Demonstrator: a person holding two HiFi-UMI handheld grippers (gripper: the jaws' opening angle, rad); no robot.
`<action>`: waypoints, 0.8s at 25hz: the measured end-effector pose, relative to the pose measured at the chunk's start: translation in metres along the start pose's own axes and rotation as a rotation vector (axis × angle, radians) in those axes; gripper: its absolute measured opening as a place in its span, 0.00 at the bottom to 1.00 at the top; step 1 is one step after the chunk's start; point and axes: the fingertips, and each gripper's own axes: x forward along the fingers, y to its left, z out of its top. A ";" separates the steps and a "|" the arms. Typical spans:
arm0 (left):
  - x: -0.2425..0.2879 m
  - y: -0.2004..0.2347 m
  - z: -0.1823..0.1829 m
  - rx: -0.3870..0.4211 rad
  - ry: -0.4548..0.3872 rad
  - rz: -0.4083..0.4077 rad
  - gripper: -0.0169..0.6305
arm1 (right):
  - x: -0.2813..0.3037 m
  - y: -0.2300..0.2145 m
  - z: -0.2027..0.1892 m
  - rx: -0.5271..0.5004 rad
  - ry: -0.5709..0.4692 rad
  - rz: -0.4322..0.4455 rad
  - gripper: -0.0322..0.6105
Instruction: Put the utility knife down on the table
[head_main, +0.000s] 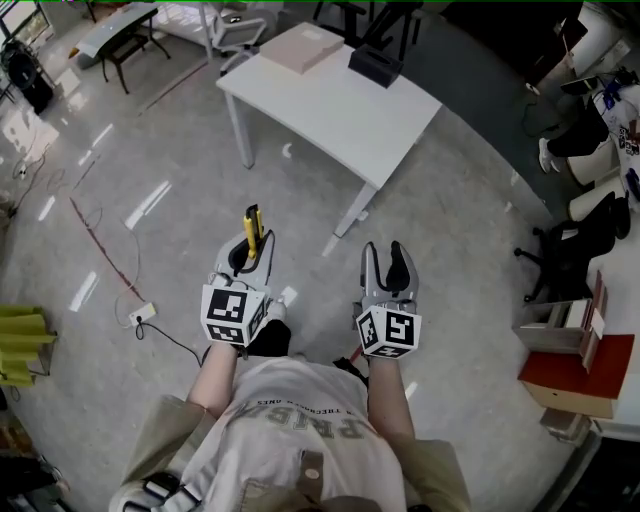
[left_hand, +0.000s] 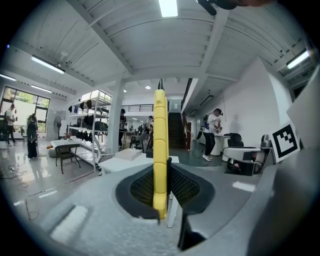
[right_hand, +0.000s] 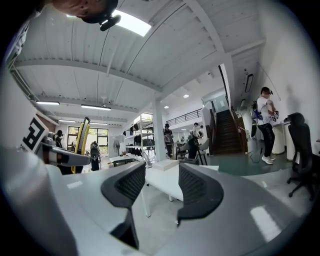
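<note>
Left gripper (left_hand: 160, 186), closest in, pinches the utility knife (left_hand: 160, 145) at its lower end, pads pressed on both flat sides. The yellow body stands upright above the jaws. This is judged a carrying hold that keeps the tip away from the person. Right gripper (right_hand: 161, 187), alongside, is spread, with nothing between its pads. Both hang over bare floor (head_main: 180, 150). Further off stands the white table (head_main: 340, 110), well apart from the knife, so set-down is not yet possible.
</note>
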 end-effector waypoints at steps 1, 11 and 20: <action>0.008 0.007 0.003 0.002 0.000 -0.009 0.12 | 0.010 0.001 0.002 -0.001 -0.003 -0.006 0.35; 0.079 0.075 0.030 0.037 -0.017 -0.088 0.12 | 0.098 0.016 0.008 0.027 -0.027 -0.069 0.35; 0.116 0.106 0.025 0.023 0.010 -0.121 0.12 | 0.136 0.022 -0.008 0.032 0.013 -0.095 0.35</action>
